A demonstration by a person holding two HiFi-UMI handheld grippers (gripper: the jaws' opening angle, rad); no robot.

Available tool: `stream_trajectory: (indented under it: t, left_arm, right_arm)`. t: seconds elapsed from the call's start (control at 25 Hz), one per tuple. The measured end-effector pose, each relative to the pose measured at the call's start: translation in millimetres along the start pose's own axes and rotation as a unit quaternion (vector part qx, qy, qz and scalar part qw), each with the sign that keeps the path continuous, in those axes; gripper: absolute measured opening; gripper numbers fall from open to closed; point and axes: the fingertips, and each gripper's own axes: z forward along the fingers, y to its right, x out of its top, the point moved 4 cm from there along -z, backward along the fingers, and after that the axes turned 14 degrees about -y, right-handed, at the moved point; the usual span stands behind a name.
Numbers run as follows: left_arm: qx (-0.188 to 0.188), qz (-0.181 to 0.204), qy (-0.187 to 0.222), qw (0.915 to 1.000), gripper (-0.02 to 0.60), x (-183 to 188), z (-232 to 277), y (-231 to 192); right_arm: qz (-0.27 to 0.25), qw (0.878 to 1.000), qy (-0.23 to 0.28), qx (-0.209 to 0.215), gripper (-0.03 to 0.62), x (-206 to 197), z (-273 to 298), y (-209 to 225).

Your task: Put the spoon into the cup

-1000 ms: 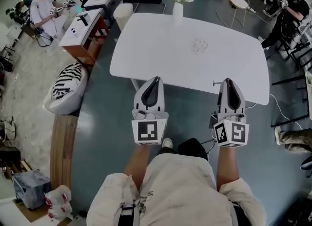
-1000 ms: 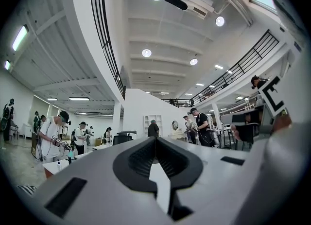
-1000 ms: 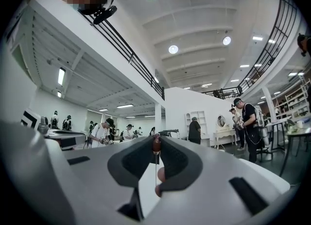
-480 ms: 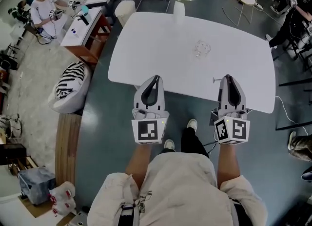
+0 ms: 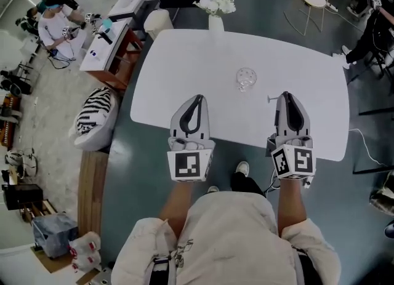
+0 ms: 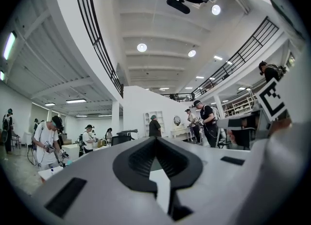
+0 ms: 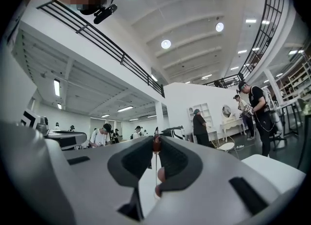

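head view: the cup (image 5: 245, 79) stands on the table (image 5: 184, 62), far-left of the right gripper (image 5: 287, 95). left gripper view: the left gripper (image 6: 156, 139) is closed on nothing. right gripper view: jaws clamp the thin spoon (image 7: 156, 145) at their tips, so it may pivot and miss the rim.

left claw (image 6: 155, 140) points level, jaw tips touching; people (image 6: 154, 127) stand far beyond it.
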Motion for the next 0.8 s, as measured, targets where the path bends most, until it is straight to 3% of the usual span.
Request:
stream_trajectory:
  t: [0.4,0.8]
  left_arm:
    - [0.019,0.018,-0.009,0.9996,0.008,24,80,49]
    - [0.041,0.004,-0.038,0.9984,0.008,4,122,36]
  right_arm:
    - [0.029,0.999,0.003,0.03,0.028,8,50,89]
    - [0.046,0.997,-0.029,0.052,0.028,-14,102,102]
